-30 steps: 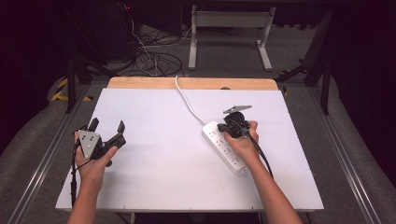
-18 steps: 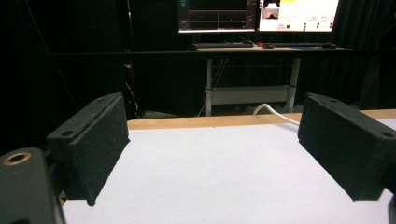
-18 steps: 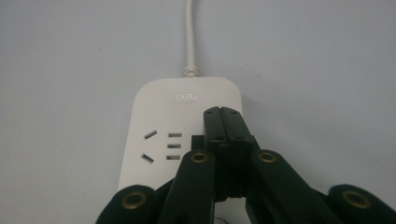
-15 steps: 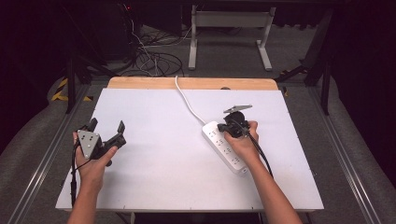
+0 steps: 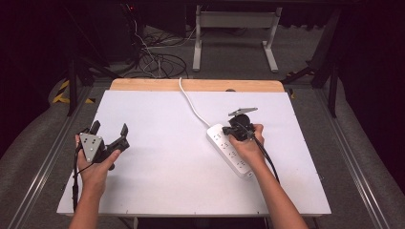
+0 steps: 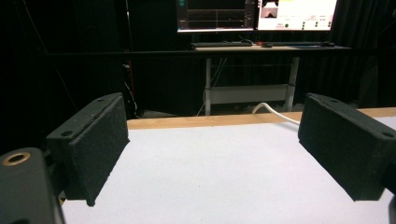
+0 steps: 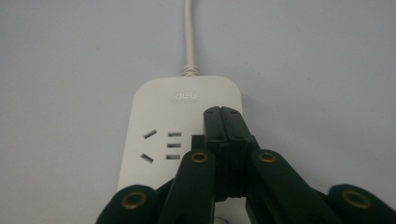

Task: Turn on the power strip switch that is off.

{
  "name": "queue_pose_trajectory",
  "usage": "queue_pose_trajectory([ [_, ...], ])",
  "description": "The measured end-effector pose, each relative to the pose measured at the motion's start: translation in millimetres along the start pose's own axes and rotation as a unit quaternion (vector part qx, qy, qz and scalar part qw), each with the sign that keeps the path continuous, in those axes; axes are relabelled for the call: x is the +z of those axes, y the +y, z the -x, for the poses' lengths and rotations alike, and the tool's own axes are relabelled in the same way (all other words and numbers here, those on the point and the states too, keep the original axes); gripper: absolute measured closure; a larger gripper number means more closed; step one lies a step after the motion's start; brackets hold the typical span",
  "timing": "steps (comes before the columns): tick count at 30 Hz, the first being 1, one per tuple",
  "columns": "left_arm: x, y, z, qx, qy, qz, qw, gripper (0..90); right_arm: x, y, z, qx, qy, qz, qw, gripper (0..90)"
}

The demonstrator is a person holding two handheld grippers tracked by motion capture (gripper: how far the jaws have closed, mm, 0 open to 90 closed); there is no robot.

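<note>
My right tongs (image 7: 223, 116) are pinched together, holding nothing, tips pressing down on the cord end of the white power strip (image 5: 228, 151), which lies right of centre on the counter (image 5: 167, 167). Looks like I'm working its switch. Left tongs (image 5: 111, 135) hover wide apart, well clear. Next, I'd lift straight off without dragging the strip.

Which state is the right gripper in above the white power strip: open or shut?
Shut. In the right gripper view, the right gripper has its two black jaws pressed together with nothing between them, tips over the white plastic power strip.
</note>
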State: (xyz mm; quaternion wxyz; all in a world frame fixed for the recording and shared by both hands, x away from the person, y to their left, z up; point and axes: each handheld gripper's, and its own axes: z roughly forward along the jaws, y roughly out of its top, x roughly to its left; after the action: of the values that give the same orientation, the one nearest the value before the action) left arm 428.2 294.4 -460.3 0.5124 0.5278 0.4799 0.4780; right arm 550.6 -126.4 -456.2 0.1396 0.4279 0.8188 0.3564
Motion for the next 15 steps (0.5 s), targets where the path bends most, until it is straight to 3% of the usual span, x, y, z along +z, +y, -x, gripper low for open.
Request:
queue_pose_trajectory([
  [11, -0.2, 0.1, -0.5, 0.002, -0.002, -0.001, 1.0, 9.5, 0.8, -0.6, 0.3, 0.008, 0.004, 0.0, 1.0, 90.0],
  [13, -0.5, 0.3, -0.7, 0.0, -0.002, -0.001, 1.0, 9.5, 0.7, -0.9, -4.4, -0.007, -0.012, 0.001, 0.9999, 90.0],
  [15, -0.8, 0.3, -0.4, -0.001, -0.002, -0.001, 1.0, 9.5, 0.8, -1.3, -4.3, -0.006, -0.012, 0.003, 0.9999, 90.0],
])
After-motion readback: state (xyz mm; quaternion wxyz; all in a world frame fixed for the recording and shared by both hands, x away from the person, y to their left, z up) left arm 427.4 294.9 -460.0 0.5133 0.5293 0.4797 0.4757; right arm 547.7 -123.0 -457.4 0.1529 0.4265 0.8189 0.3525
